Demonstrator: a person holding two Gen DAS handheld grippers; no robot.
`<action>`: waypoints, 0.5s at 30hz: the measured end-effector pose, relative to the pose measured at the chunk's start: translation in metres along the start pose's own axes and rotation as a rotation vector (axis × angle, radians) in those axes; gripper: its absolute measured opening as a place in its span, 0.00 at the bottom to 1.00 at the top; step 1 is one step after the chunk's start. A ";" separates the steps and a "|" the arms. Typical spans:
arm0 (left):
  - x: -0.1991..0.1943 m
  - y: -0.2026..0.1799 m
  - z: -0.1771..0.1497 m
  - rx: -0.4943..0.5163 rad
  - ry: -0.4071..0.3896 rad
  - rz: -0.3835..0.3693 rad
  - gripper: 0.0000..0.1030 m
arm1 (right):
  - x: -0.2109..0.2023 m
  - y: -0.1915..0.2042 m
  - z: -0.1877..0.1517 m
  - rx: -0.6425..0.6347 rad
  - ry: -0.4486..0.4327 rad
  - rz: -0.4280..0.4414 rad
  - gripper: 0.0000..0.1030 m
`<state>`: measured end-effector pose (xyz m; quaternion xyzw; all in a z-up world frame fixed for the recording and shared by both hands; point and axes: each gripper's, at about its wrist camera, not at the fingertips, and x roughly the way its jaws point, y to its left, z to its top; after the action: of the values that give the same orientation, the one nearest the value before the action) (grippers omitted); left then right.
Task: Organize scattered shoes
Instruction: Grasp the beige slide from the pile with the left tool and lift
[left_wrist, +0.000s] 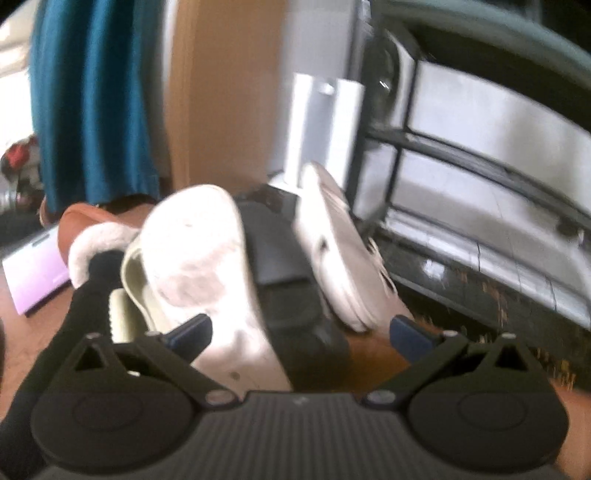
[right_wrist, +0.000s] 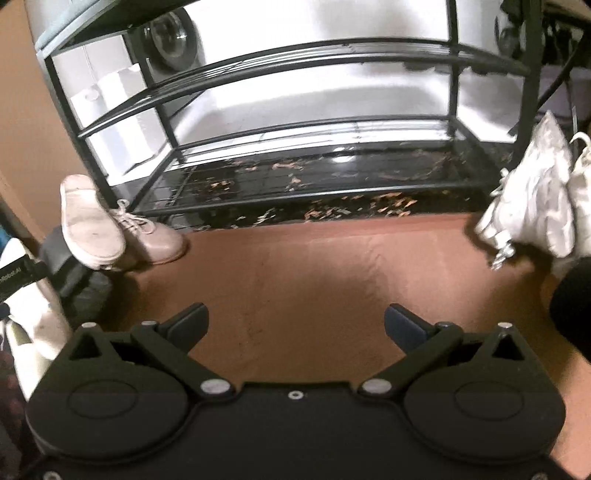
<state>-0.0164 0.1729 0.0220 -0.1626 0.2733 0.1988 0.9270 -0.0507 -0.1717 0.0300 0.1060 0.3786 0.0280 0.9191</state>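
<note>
Left gripper (left_wrist: 299, 330) spread wide, low over a heap of shoes on the brown floor (right_wrist: 314, 280). Between its fingers: a white slipper (left_wrist: 207, 273) lying sole-up, touching a dark sandal (left_wrist: 288, 266) beside it. Right of that, a pale pink lace-up sneaker (left_wrist: 340, 251) tipped on its side, sole facing left, close against the black metal shoe rack (left_wrist: 476, 166). Behind the slipper, a tan fleece-lined shoe (left_wrist: 88, 232); further left, a lilac box (left_wrist: 33, 269) and a teal curtain (left_wrist: 92, 103).

Right gripper (right_wrist: 295, 325) also spread apart, nothing between the fingers, hovering above bare floor in front of the rack (right_wrist: 295, 184). Rack shelves bare of shoes (the bottom tier shows only brownish flecks). Pink sneaker (right_wrist: 110, 229) at the rack's left foot; a pair of white sneakers (right_wrist: 535, 199) at its right end, apparently leaning there.

Readable writing: only a black label at the right-wrist view's left edge (right_wrist: 14, 277), ending in "Robot.AI" (start cut off, blurred).
</note>
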 end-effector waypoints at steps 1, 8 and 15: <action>0.002 0.007 0.002 -0.031 -0.002 0.005 0.99 | -0.001 0.002 0.000 -0.008 -0.005 0.011 1.00; 0.038 0.029 0.009 -0.119 0.001 0.055 0.99 | -0.006 0.024 -0.002 -0.107 -0.036 0.051 1.00; 0.053 0.046 0.026 -0.131 0.022 0.151 0.99 | 0.004 0.026 -0.003 -0.105 0.009 0.057 1.00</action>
<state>0.0151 0.2382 0.0032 -0.2037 0.2812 0.2836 0.8939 -0.0498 -0.1449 0.0309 0.0680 0.3775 0.0744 0.9205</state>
